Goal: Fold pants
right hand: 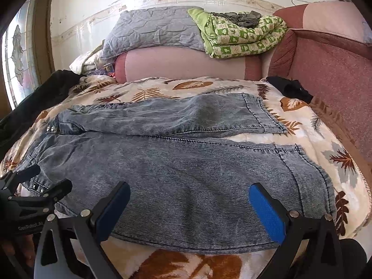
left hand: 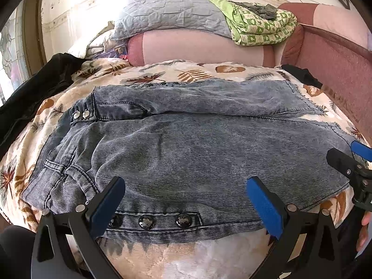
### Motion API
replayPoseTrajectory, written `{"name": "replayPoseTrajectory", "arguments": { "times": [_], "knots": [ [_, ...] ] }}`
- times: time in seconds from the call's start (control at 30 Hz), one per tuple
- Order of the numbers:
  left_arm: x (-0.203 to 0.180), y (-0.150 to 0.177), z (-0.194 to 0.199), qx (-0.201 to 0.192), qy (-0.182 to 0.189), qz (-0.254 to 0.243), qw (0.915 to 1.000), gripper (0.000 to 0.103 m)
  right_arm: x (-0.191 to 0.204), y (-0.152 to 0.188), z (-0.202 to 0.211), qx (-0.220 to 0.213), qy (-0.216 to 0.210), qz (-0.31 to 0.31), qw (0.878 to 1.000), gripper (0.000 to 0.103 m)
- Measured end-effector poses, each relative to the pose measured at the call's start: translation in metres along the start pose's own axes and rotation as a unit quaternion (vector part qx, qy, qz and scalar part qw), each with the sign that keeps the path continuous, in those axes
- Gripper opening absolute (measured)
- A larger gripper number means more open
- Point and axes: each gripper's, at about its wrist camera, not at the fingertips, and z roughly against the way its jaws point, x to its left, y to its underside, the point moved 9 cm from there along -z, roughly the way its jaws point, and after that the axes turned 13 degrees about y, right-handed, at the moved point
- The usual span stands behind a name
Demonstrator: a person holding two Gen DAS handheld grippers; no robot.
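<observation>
Denim pants (left hand: 186, 153): flat on bed (left hand: 209, 69), soft, weighty, likely limp; grasp near hem and waistband. Left claw (left hand: 186, 207), right claw (right hand: 189, 211): wide open, empty.

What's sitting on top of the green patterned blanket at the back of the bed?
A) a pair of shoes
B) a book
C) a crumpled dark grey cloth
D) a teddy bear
C: a crumpled dark grey cloth lies bunched on top of the folded green patterned blanket, which rests on the pink bolster behind the jeans.
</observation>
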Motion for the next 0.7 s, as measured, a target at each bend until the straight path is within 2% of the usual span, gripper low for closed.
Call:
{"name": "replayPoseTrajectory", "arguments": {
  "times": [0.7],
  "knots": [
    [-0.0009,-0.0048,0.0043,-0.005,0.006,0.002,1.0,0.103,0.003,0.0032,-0.0035,0.003,0.003,0.007,1.0,0.103]
  ]
}}
